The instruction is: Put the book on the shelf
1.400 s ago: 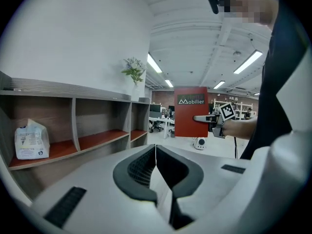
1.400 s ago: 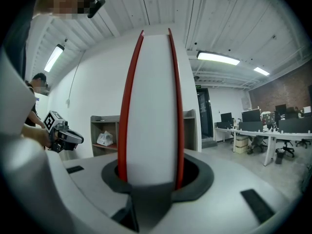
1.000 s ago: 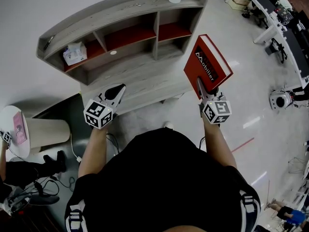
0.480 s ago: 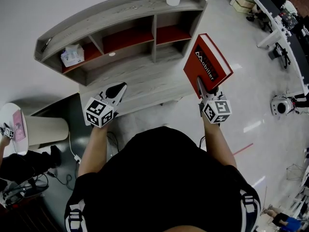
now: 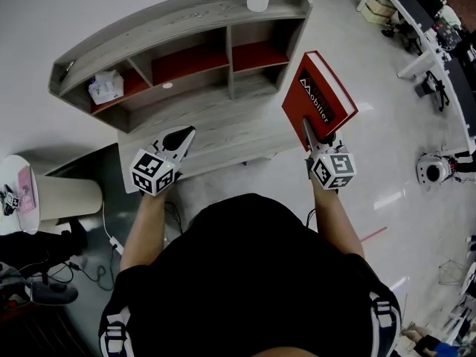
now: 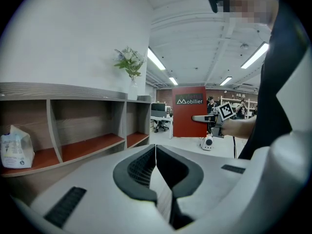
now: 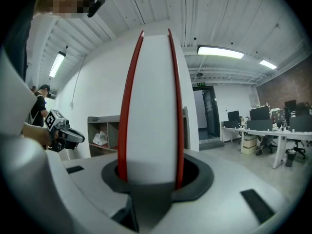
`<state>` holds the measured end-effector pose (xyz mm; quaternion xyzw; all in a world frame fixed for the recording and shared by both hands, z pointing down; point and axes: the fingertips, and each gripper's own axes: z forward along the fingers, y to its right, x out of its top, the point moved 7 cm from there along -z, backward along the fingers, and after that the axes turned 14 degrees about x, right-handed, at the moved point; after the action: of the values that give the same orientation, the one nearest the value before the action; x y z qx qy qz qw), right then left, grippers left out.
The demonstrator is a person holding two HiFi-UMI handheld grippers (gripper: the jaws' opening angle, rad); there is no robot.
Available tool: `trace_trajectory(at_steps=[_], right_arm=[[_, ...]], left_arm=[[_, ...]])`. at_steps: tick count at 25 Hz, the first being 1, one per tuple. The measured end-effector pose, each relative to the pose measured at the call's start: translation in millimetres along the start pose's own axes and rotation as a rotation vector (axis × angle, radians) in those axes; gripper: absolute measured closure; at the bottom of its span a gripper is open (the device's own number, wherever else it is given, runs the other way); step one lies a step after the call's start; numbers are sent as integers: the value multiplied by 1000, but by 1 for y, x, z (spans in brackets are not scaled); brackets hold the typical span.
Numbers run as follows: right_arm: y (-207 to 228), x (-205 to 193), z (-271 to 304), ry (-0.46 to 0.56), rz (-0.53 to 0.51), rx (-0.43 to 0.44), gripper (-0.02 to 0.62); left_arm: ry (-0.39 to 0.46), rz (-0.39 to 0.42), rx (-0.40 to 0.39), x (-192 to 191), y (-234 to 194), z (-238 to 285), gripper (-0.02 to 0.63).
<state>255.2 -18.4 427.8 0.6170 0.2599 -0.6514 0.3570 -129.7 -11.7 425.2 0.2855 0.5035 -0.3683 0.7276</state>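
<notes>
The red book is up in the air, just beside the right end of the shelf. The right tongs squeeze its low end with both covers between the pads. It looks stiff, smooth and a bit heavy, so held this low it may tip, and I think a firm squeeze across both covers is best. The left tongs are pressed together with nothing in them.
</notes>
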Motion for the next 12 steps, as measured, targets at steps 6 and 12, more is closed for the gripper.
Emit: trace_trajectory(at_steps=[6,12], right_arm=[[14,-4,-8,5,3,21,426],[25,-10,-7,-1,6,36,428]], left_arm=[[2,-1,13,2,17,9,584],[-7,-4,9,-2,28,20,584]])
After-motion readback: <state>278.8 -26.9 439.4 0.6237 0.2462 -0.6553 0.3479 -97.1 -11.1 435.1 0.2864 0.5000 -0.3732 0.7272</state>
